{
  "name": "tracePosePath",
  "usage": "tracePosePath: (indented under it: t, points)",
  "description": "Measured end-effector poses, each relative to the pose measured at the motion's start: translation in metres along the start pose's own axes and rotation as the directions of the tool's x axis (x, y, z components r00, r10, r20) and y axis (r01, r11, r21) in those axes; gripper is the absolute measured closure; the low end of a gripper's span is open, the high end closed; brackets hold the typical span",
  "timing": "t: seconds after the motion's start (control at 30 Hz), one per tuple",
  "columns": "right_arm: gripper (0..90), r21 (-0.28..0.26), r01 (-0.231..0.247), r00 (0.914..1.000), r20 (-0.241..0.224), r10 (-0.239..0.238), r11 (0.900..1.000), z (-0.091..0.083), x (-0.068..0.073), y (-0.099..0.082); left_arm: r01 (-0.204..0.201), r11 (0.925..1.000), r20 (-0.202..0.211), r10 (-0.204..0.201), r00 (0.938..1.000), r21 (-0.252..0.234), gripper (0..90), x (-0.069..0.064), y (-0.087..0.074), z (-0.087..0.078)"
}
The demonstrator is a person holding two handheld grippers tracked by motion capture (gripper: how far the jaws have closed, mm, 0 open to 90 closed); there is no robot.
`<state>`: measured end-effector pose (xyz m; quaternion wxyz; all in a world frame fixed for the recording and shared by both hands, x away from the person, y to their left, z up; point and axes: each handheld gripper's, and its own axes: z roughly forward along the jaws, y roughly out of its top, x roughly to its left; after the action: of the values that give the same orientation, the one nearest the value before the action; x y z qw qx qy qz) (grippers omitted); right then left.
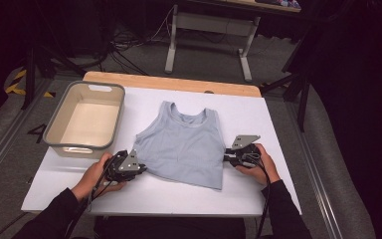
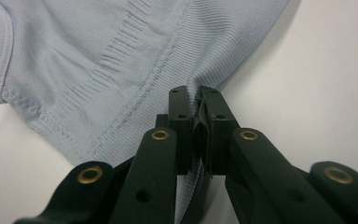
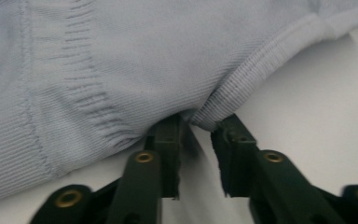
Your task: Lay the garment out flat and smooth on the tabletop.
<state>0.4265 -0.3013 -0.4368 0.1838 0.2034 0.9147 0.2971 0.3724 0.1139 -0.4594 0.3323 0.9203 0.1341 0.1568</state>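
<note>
A light blue ribbed tank top [image 1: 186,144] lies flat on the white table [image 1: 179,196], neck away from me. My left gripper [image 1: 142,168] sits at the garment's lower left side. In the left gripper view its jaws [image 2: 196,95] are shut on a pinched fold of the fabric [image 2: 98,56]. My right gripper [image 1: 227,157] rests at the garment's right side edge. In the right gripper view the hem of the top [image 3: 144,56] bunches between the jaw tips [image 3: 200,123], while a clear gap remains between the pads.
A beige plastic bin [image 1: 115,115] stands empty at the table's far left. A wooden strip [image 1: 169,82] runs along the far edge. Beyond it are a desk's white legs [image 1: 206,30] and cables on the floor.
</note>
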Motion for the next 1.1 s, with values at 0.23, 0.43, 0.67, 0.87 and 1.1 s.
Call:
tracePosePath:
  t: [0.23, 0.43, 0.67, 0.87, 1.1]
  points:
    - [82.6, -0.025, 0.027, 0.9995, 0.019, -0.026, 0.9993, -0.012, -0.001, -0.003, -0.001, 1.0000, 0.001, 0.001, 1.0000, 0.000, 84.3, 0.000, 0.000, 0.000]
    - [90.0, -0.079, -0.045, 0.9942, 0.094, 0.053, 0.9959, -0.034, -0.013, -0.010, -0.006, 1.0000, -0.013, 0.006, 0.9999, -0.004, 84.5, -0.001, 0.001, 0.000]
    - [88.1, -0.158, -0.135, 0.9876, 0.059, 0.146, 0.9782, -0.047, -0.026, -0.025, 0.001, 1.0000, -0.019, -0.001, 0.9998, 0.005, 84.5, -0.004, 0.003, 0.001]
    - [69.3, -0.123, -0.106, 0.9942, 0.008, 0.107, 0.9868, -0.030, -0.011, -0.012, -0.017, 0.9998, -0.007, 0.017, 0.9998, 0.000, 84.5, -0.010, 0.005, -0.001]
    - [47.2, -0.187, -0.246, 0.9687, -0.078, 0.236, 0.9509, -0.017, -0.008, -0.003, -0.029, 0.9996, -0.002, 0.029, 0.9996, -0.001, 84.3, -0.022, 0.004, -0.003]
